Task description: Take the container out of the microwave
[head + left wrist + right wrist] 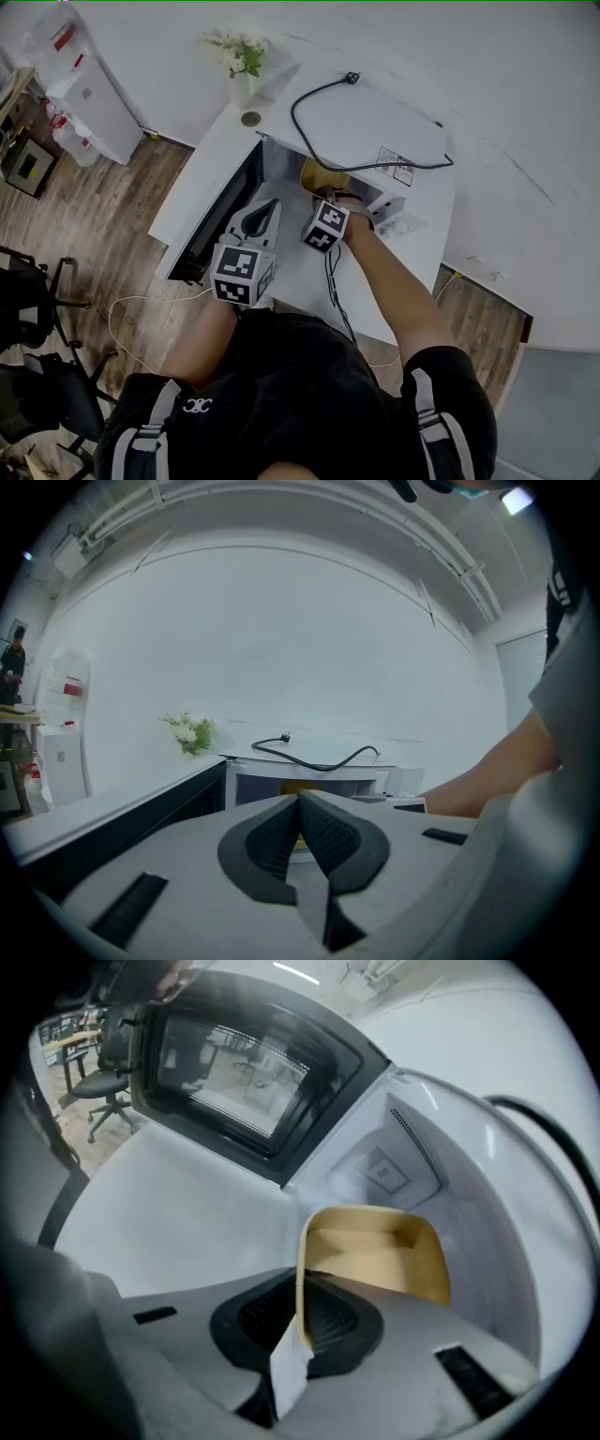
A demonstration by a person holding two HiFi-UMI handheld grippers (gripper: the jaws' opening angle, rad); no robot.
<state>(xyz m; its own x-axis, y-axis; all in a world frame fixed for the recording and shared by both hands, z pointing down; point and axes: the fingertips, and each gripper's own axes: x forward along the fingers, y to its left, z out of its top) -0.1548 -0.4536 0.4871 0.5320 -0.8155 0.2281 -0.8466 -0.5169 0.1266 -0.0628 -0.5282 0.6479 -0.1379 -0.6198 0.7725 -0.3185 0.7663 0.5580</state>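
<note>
The white microwave (375,122) stands on a white table (202,159) with its door (220,211) swung open to the left. Inside the cavity sits a yellow container (375,1260), a strip of which also shows in the head view (319,176). My right gripper (302,1326) reaches into the cavity and is shut on the container's near wall; seen from above it is at the microwave's mouth (328,199). My left gripper (264,214) hovers in front of the open door, shut and holding nothing, its tips (300,801) pointing at the microwave (309,778).
A black power cord (366,164) lies coiled on the microwave's top. A vase of flowers (239,56) stands at the table's far corner. Left of the table are a white cabinet (89,103) and office chairs (37,309) on a wood floor.
</note>
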